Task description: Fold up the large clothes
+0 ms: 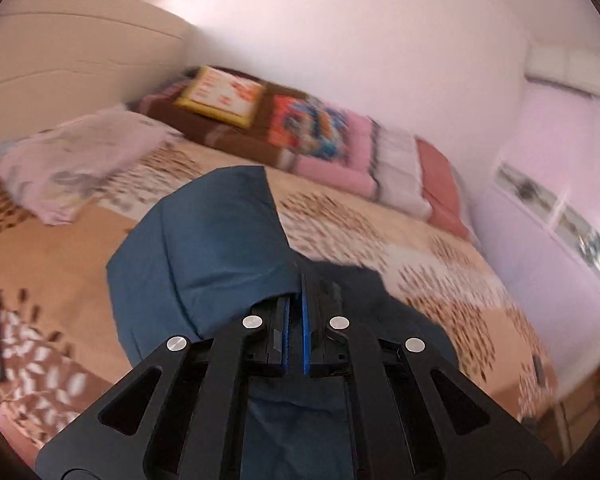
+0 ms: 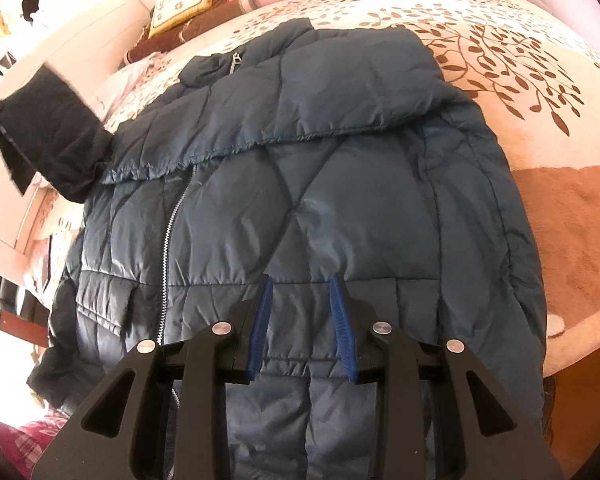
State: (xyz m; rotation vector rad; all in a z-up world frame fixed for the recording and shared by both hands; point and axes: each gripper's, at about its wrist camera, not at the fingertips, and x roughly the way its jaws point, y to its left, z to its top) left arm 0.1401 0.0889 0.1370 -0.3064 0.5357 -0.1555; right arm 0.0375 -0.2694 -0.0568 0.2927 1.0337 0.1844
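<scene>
A dark blue quilted puffer jacket (image 2: 308, 184) lies front-up on the bed, zipper (image 2: 172, 232) running down its left half. Its right sleeve is folded across the chest. Its left sleeve (image 2: 56, 136) is lifted off the bed at the far left. My left gripper (image 1: 298, 284) is shut on that sleeve (image 1: 204, 240), which drapes over and in front of its fingers. My right gripper (image 2: 302, 284) is open and empty, hovering just above the jacket's lower front, near the hem.
The bed has a cream and brown leaf-print blanket (image 2: 512, 64). A pile of folded blankets and cushions (image 1: 300, 132) lines the wall side. A pale pillow (image 1: 72, 160) lies at the head, by the white headboard (image 1: 60, 52). The bed's edge drops off at right (image 2: 580, 320).
</scene>
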